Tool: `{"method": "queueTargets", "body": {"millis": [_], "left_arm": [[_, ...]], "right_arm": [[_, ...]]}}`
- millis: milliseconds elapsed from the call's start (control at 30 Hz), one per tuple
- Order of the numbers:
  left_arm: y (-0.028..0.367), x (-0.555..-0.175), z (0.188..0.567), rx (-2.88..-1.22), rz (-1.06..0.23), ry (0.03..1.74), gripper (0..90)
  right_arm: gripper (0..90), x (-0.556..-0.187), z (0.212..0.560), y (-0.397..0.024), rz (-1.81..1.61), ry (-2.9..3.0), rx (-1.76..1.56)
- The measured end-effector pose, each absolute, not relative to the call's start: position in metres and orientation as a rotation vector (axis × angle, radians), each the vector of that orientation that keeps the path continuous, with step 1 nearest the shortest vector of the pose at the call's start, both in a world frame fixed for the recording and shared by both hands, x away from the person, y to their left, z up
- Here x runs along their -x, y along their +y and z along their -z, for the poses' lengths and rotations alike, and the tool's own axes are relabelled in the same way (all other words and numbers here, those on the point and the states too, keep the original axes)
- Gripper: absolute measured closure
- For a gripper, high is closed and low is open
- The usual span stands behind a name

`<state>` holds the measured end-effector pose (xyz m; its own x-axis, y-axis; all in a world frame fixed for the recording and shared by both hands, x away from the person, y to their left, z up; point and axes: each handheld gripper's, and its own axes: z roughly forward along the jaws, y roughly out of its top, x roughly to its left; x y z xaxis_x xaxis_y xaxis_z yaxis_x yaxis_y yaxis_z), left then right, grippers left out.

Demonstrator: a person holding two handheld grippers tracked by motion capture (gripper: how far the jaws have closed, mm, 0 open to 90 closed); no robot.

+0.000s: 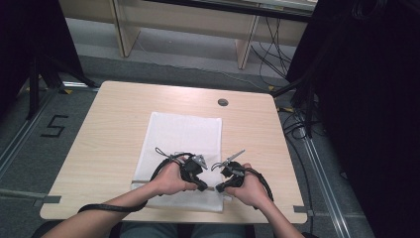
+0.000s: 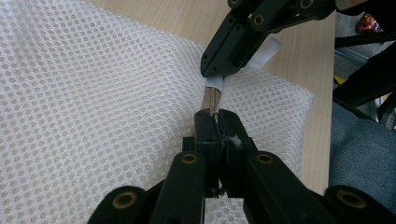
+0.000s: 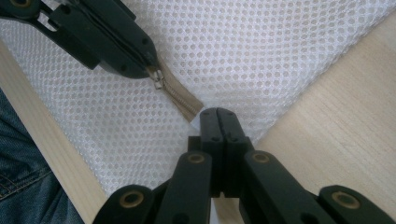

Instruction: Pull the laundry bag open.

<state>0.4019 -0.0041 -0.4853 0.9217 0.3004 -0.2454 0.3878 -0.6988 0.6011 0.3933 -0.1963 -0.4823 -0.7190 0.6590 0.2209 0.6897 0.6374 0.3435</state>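
A white mesh bag (image 1: 183, 134) lies flat on the wooden table (image 1: 109, 129), with a beige zipper (image 3: 180, 98) along its near edge. My left gripper (image 2: 215, 116) is shut on the zipper slider, and the small metal pull (image 3: 159, 80) pokes out at its tips. My right gripper (image 3: 217, 113) is shut on the zipper's end, where a white tab (image 2: 215, 83) sits at the bag's corner. The two sets of tips face each other a short stretch of zipper apart. From above, the left gripper (image 1: 203, 187) and the right gripper (image 1: 218, 188) meet at the bag's near right corner.
A round grommet hole (image 1: 223, 102) is set in the table near its far edge. The table's front edge runs just behind the grippers, with the person's lap (image 2: 359, 154) below it. Dark stands and cables (image 1: 297, 89) crowd the floor at the right.
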Motion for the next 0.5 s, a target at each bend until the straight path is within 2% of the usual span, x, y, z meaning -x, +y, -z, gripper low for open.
{"method": "queueTargets", "body": {"millis": [500], "left_arm": [[0.0019,-0.4019,0.4852,-2.381,0.174,0.496,87.3]], "right_arm": [[90.0,-0.3936,0.4826,-0.1968,0.637,-2.772,1.14]]}}
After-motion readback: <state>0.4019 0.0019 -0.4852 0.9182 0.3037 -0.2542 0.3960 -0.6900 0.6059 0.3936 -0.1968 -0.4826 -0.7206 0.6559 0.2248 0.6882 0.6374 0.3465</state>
